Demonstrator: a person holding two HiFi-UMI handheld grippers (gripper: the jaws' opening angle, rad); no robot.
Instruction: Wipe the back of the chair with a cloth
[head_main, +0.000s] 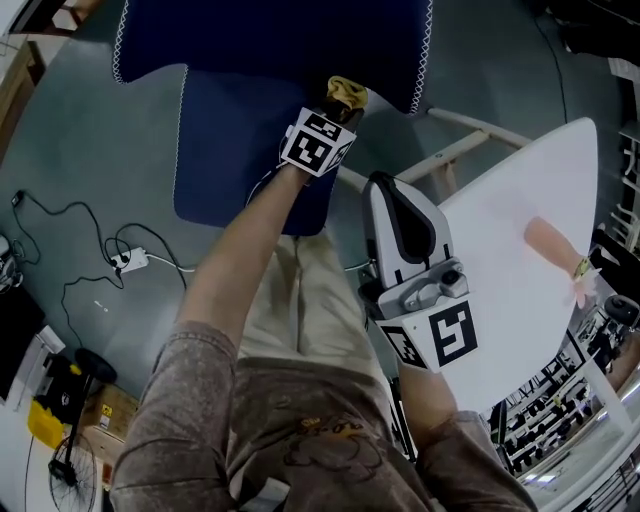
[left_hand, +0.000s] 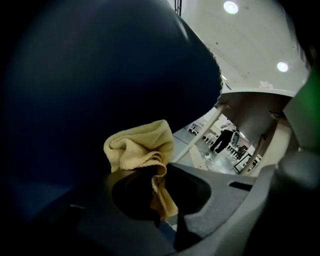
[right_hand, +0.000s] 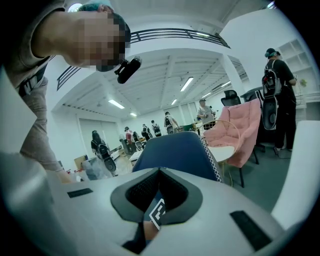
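Observation:
A navy chair stands in front of me, its back (head_main: 270, 40) at the top of the head view and its seat (head_main: 240, 150) below it. My left gripper (head_main: 335, 108) is shut on a yellow cloth (head_main: 347, 93) and holds it against the chair back's lower right part. In the left gripper view the bunched cloth (left_hand: 142, 147) sticks out of the jaws and touches the dark chair back (left_hand: 100, 75). My right gripper (head_main: 385, 190) is held near my body, shut and holding nothing. In the right gripper view the chair back (right_hand: 175, 152) lies beyond my right gripper (right_hand: 159, 172).
A white table (head_main: 520, 230) with a pink object (head_main: 555, 245) on it stands to the right, close to the chair. Cables and a power strip (head_main: 130, 260) lie on the floor at left. A pink chair (right_hand: 240, 127) and several people stand farther off.

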